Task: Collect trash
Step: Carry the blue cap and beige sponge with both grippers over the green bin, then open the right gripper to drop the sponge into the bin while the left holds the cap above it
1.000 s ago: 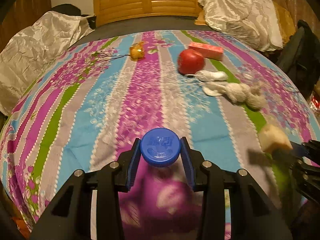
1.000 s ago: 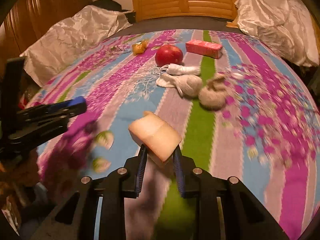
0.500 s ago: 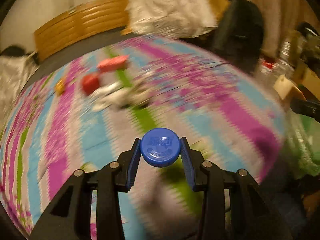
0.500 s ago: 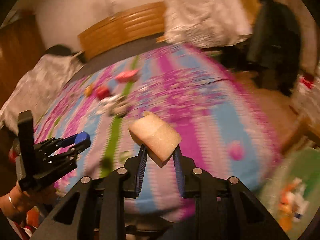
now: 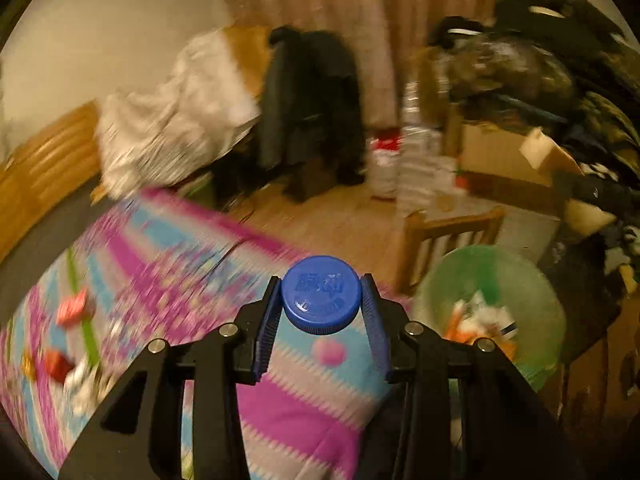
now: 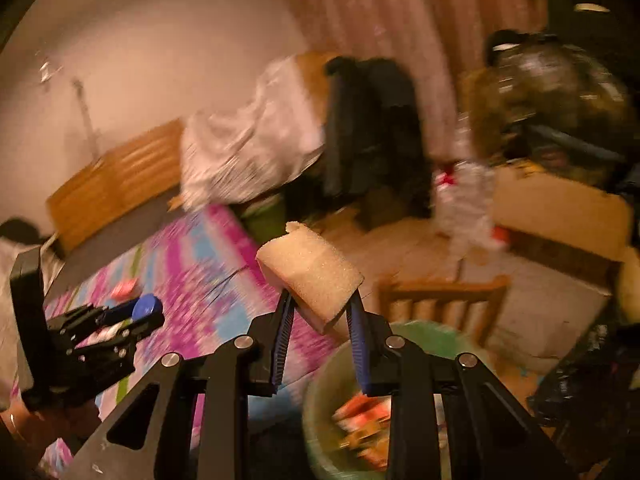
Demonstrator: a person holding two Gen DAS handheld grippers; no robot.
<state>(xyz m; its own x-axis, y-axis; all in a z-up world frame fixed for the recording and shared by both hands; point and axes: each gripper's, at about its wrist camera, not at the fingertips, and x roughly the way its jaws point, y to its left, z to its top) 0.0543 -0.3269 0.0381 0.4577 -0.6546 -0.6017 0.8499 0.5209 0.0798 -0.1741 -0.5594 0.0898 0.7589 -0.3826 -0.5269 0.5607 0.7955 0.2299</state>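
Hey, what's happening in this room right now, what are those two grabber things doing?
Someone is clearing trash off a bed with a handheld gripper in each hand. The left gripper is shut on a blue bottle cap, and the right gripper is shut on a tan foam piece. Both are pointed toward a green trash bin beside the bed that already holds some litter. Nothing has been dropped in yet, and a few items remain on the bedspread.

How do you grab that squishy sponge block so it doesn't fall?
Grip the foam block across its two flat opposite sides, coming from below its lower end, as the right gripper does now. It is soft and boxy, so the flat faces give the pads a firm, even squeeze.
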